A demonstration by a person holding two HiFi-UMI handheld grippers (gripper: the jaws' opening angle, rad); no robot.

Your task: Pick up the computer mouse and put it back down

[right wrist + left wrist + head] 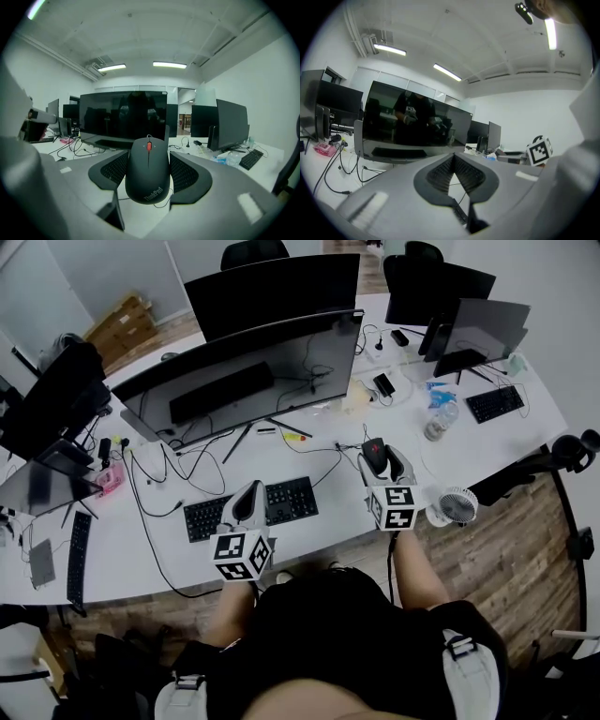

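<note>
The right gripper (149,151) clamps the black ThinkPad mouse (148,176) by its 2 flanks, just right of the black keyboard (298,500). The mouse's long axis runs along the jaws, with the red wheel end pointing away from the person. The left gripper (453,158) hangs over that keyboard, jaws together and empty.

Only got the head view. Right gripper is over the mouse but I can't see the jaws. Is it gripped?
Observer: Yes. In the right gripper view, the right gripper has its jaws shut on the mouse, one pad on each flank.
Operator: Left one carrying anything?
Observer: No. The left gripper has its jaws meeting at the tips, with nothing between them.
Operator: Which mouse is it?
Observer: Black, with ThinkPad lettering on its rear end.
</note>
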